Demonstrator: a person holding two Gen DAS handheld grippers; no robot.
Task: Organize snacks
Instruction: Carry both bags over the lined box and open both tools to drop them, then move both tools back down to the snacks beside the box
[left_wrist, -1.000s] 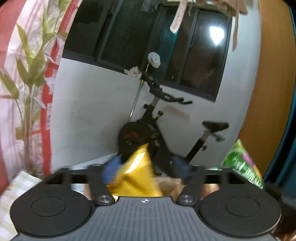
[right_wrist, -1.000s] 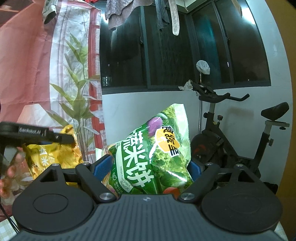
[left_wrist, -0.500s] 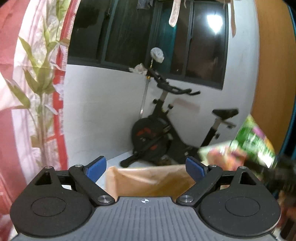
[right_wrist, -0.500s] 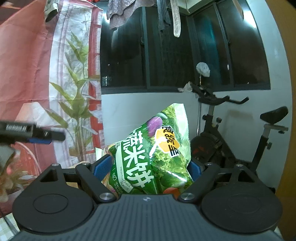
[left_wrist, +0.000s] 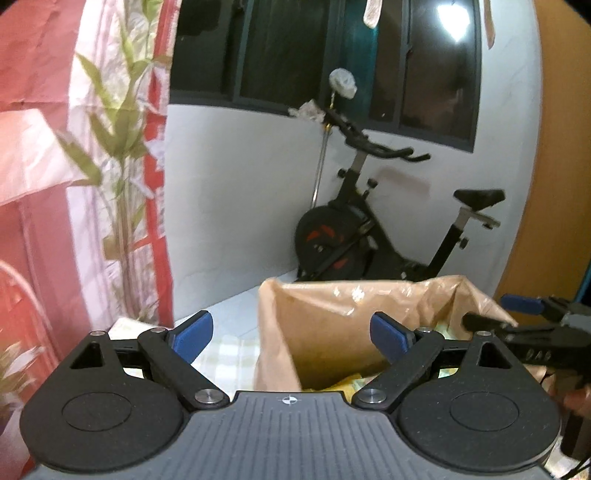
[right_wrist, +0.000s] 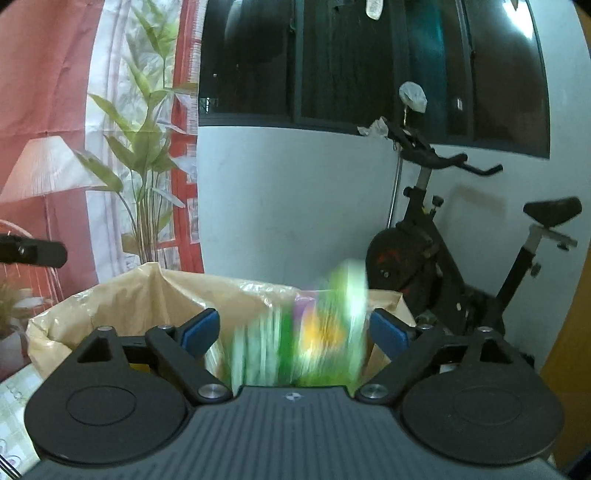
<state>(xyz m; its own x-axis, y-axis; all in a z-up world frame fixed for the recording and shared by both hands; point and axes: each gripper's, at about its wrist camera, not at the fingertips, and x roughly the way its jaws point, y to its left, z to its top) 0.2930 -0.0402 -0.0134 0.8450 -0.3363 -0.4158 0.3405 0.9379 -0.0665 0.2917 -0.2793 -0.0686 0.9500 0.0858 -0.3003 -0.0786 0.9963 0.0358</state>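
While the green snack bag (right_wrist: 299, 339) is blurring between its spread jaws, the right gripper (right_wrist: 294, 330) is gripping nothing. The left gripper (left_wrist: 291, 334) is gaping empty before the brown bag (left_wrist: 332, 325).

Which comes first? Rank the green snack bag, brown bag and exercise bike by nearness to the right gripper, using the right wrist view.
1. Green snack bag: blurred, between the open fingers of the right gripper.
2. Brown bag: just beyond, below.
3. Exercise bike: far right, by the wall.

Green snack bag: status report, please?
Both grippers open: left gripper, right gripper. Green snack bag blurred, above brown bag. Nothing blocking.
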